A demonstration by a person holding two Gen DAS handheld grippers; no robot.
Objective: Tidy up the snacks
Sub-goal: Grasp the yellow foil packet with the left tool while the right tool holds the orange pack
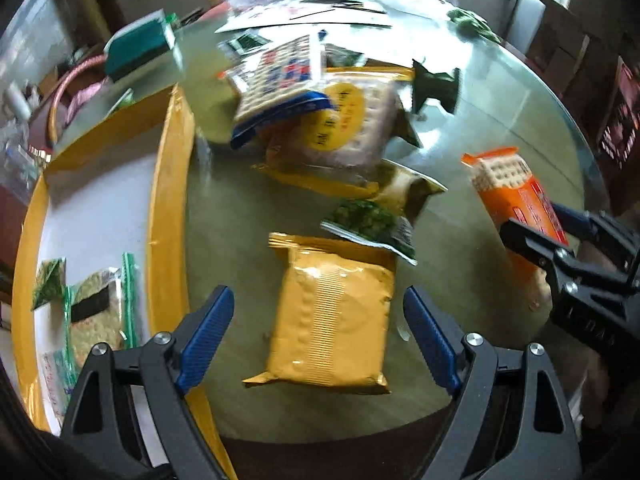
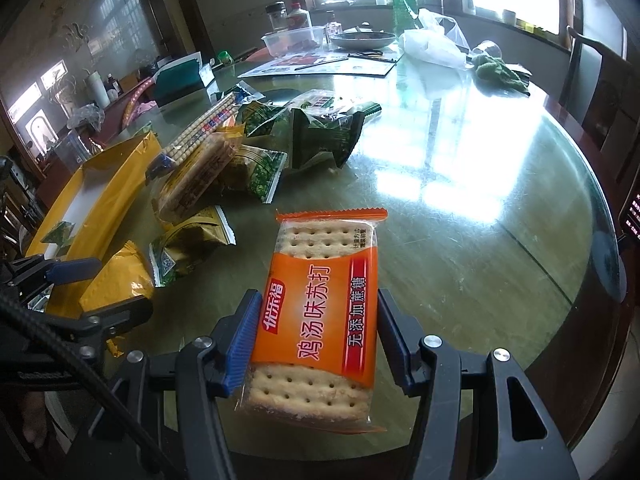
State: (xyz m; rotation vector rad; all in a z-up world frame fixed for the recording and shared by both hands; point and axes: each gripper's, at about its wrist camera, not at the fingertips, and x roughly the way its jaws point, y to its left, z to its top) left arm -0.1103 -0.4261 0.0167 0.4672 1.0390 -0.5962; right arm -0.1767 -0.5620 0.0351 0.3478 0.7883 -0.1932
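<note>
My right gripper (image 2: 314, 334) is shut on an orange cracker packet (image 2: 320, 312) and holds it above the round glass table; packet and gripper also show in the left wrist view (image 1: 516, 196). My left gripper (image 1: 318, 328) is open, its blue pads either side of a plain yellow packet (image 1: 332, 320) lying on the table. A yellow tray (image 1: 168, 184) with a white floor lies to the left and holds a rice-cracker packet (image 1: 96, 312) and a small green packet (image 1: 48, 284). A pile of snacks (image 1: 320, 120) lies beyond.
The pile holds a blue-and-white cracker pack (image 2: 200, 128), several green packets (image 2: 324, 132) and gold ones (image 2: 196, 232). Far across the table stand a plate (image 2: 362, 40), a plastic box (image 2: 294, 40), jars, papers, a white bag (image 2: 432, 44) and a green cloth (image 2: 498, 70).
</note>
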